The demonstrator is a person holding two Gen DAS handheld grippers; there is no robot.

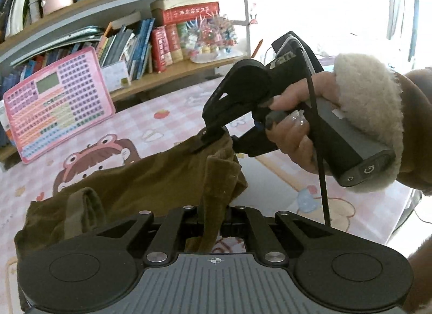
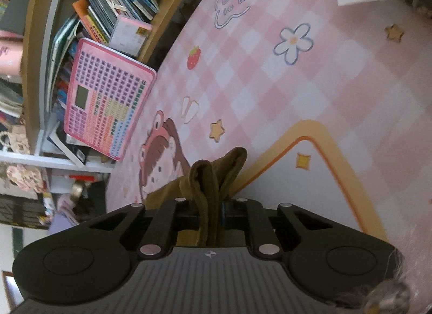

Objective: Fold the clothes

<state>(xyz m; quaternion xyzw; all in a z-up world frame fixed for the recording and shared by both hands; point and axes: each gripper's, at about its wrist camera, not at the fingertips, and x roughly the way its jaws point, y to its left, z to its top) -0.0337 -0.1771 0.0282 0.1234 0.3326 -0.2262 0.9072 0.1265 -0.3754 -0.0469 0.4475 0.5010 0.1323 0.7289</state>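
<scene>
Olive-brown soft velvety garment (image 1: 140,187): lower centre of left wrist view, partly lifted off pink checked cartoon-print tabletop (image 1: 162,125). Light, limp, drapes and bunches; likely slips if pinched thin. Best hold at hems, corners.
Left gripper (image 1: 209,223) fingers closed on a fabric fold.
Right gripper (image 1: 206,139) fingers nearly closed, pinching bunched edge, centre frame.
Bookshelf (image 1: 189,68) upper left.

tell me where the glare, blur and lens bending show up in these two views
Left wrist view: window light blows out the upper right to white; the shelf bows from fisheye; the brown garment stays sharp. Right wrist view: even light, no glare; the books at upper left look smeared, and the pink mat curves toward the edges.
</scene>
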